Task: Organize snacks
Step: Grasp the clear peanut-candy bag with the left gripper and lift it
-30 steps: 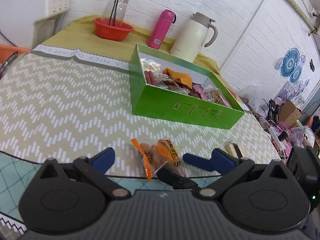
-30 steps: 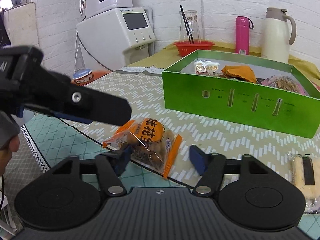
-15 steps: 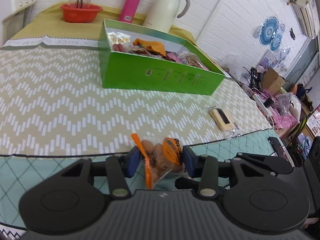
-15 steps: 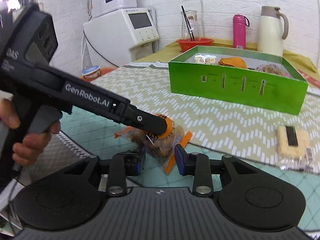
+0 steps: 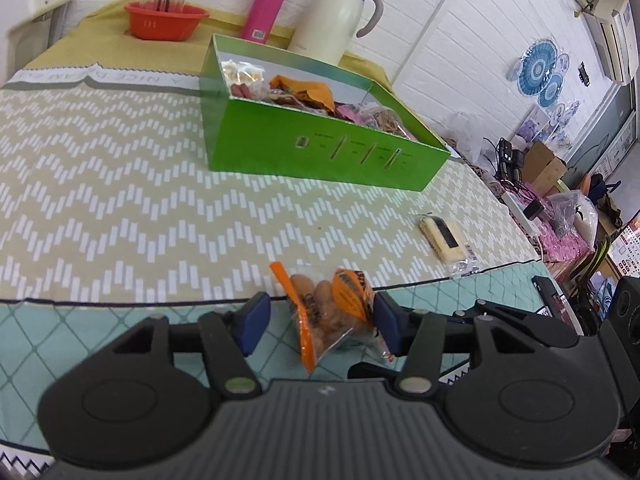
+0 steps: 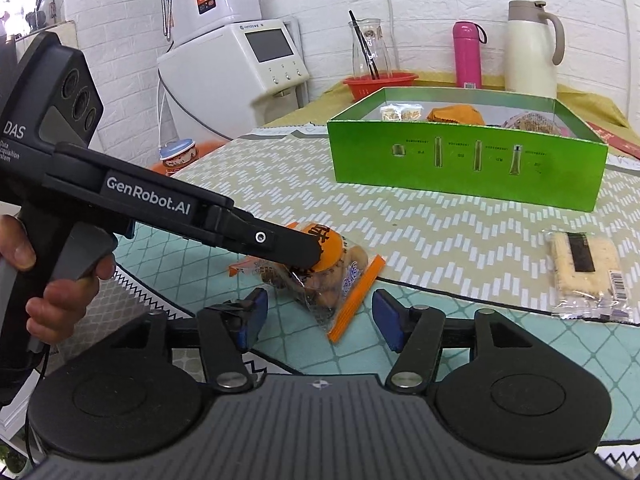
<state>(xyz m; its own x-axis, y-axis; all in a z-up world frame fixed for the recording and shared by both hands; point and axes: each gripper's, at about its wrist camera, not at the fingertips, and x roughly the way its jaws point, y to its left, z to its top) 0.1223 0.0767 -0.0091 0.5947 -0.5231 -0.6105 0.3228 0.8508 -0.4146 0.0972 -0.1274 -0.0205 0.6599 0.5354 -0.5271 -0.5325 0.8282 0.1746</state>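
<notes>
An orange-and-clear snack packet [image 5: 328, 312] lies near the table's front edge, between the jaws of both grippers. My left gripper [image 5: 320, 324] is opening: its right pad is beside the packet and a gap shows at its left pad. In the right wrist view, the left gripper's finger [image 6: 288, 246] lies over the packet [image 6: 320, 276]. My right gripper [image 6: 320, 322] is opening too, both pads clear of the packet. A green box [image 5: 320, 156] holding several snacks stands farther back. A wrapped cracker bar [image 6: 584, 276] lies to the right.
Behind the green box [image 6: 460, 168] stand a red bowl [image 5: 166, 20], a pink bottle [image 5: 268, 4] and a cream jug [image 5: 336, 12]. A white appliance [image 6: 240, 64] and a lidded cup [image 6: 180, 156] sit at the left. A hand [image 6: 60, 300] grips the left tool's handle.
Both grippers closed in around the packet half a second ago and have since spread apart. The left gripper's view swung right; the right gripper drew back a little.
</notes>
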